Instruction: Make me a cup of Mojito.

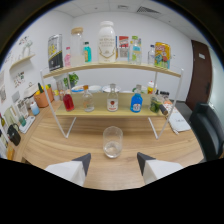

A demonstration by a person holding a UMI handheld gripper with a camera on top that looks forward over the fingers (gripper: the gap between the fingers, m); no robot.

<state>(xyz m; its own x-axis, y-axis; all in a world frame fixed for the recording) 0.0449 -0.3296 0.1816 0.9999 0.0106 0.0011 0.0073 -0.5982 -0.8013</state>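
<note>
Your gripper is open, its two fingers spread wide with nothing between them, hovering low over the wooden table. The glass stands upright on the table just ahead of the fingers, roughly centred on the gap between them, and clear of both fingertips. It is see-through, and you cannot tell whether anything sits in the bottom of it.

Beyond the glass stands a two-tier wooden shelf on white wire legs. On its lower board you have a row of bottles: a red one, a clear one, a flask with a red label directly behind the glass, and a blue one, with darker items further right. A small green plant sits at the back left of that board. On the top board, a large white bottle stands in the middle, with a teal bottle and a dark can to its left, and a yellow packet at the right end.

A black chair stands off to the right of the table.
</note>
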